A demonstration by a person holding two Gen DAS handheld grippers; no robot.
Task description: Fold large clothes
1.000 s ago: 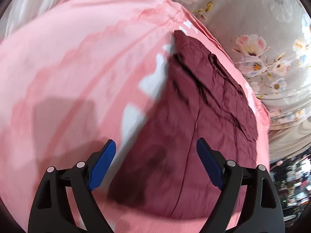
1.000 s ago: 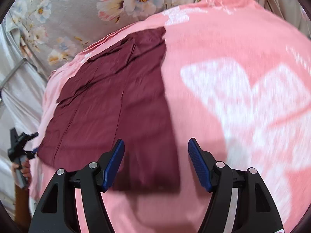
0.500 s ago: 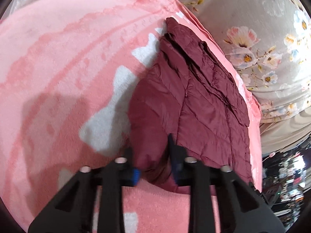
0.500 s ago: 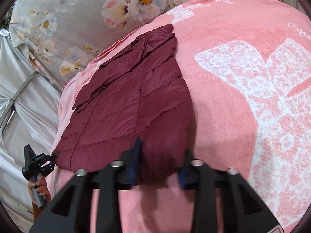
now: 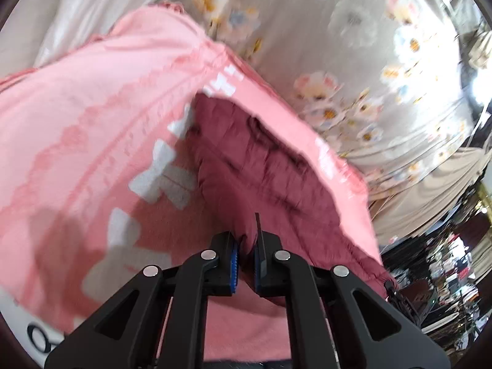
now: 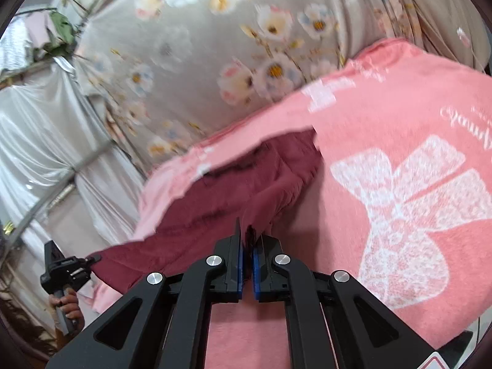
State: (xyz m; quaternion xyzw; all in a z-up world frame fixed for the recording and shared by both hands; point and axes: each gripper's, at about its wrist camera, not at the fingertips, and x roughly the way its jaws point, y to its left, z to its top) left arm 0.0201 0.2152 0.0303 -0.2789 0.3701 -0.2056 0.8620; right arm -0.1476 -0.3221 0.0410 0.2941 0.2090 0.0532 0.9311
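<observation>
A dark maroon quilted garment point(image 5: 264, 166) lies on a pink blanket point(image 5: 92, 117) with white bow prints. My left gripper point(image 5: 245, 246) is shut on the garment's near corner and holds it raised off the blanket. In the right wrist view the garment point(image 6: 233, 196) sags between the two held corners. My right gripper point(image 6: 247, 243) is shut on its other near corner, also lifted. The left gripper point(image 6: 66, 272), held in a hand, shows at the lower left of the right wrist view, clamped on the garment's edge.
A grey floral sheet point(image 5: 353, 61) hangs behind the pink blanket point(image 6: 399, 184). A pale satin curtain point(image 6: 40, 141) with metal poles stands to the left. Cluttered shelves point(image 5: 446, 261) lie beyond the blanket's right edge.
Both grippers went from open above the garment to shut on its near corners, and have since lifted those corners up off the blanket.
</observation>
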